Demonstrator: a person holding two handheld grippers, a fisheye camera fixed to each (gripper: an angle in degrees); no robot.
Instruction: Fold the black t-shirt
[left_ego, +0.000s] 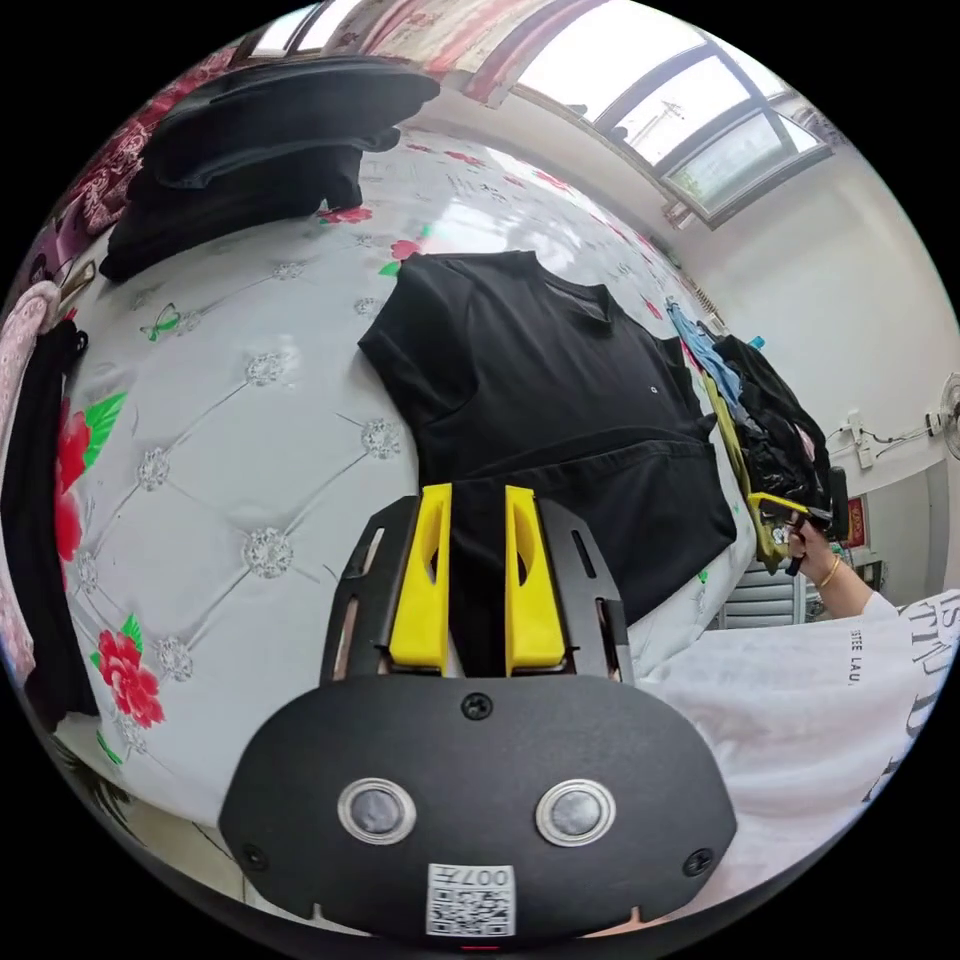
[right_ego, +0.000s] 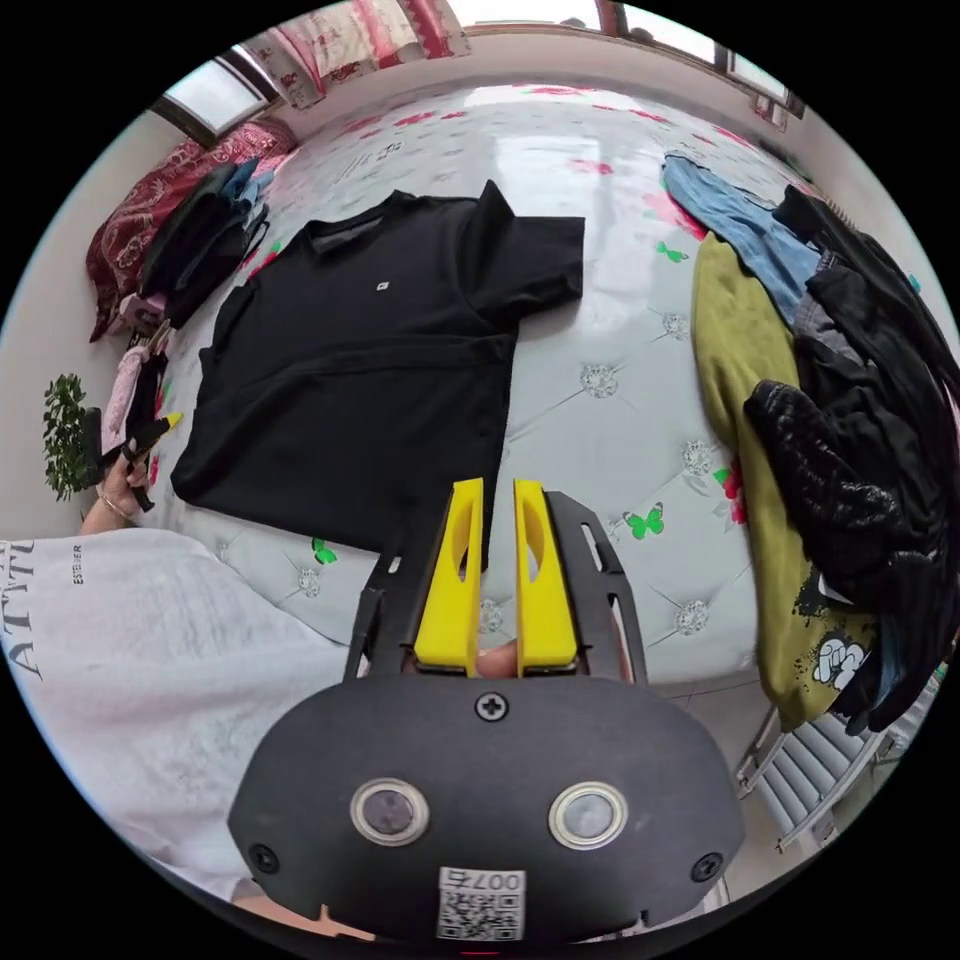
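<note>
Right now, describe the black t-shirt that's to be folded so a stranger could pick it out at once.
Find the white quilted mattress printed with red flowers and green butterflies. The black t-shirt lies spread flat near its middle, between a dark stack of clothes and a jumbled heap of clothes. It alone is laid out singly, collar and short sleeves showing, with a small pale chest mark.

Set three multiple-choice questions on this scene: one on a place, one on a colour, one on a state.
1. Where does the black t-shirt lie? A floor; B flowered mattress; C chair.
2. What colour are the jaws? A yellow; B red; C blue.
3. The left gripper is: A wide open; B shut on the t-shirt's hem; C holding a hanger.
B: it lies spread on the mattress. A: yellow in both views. B: black cloth fills the gap between its jaws.
</note>
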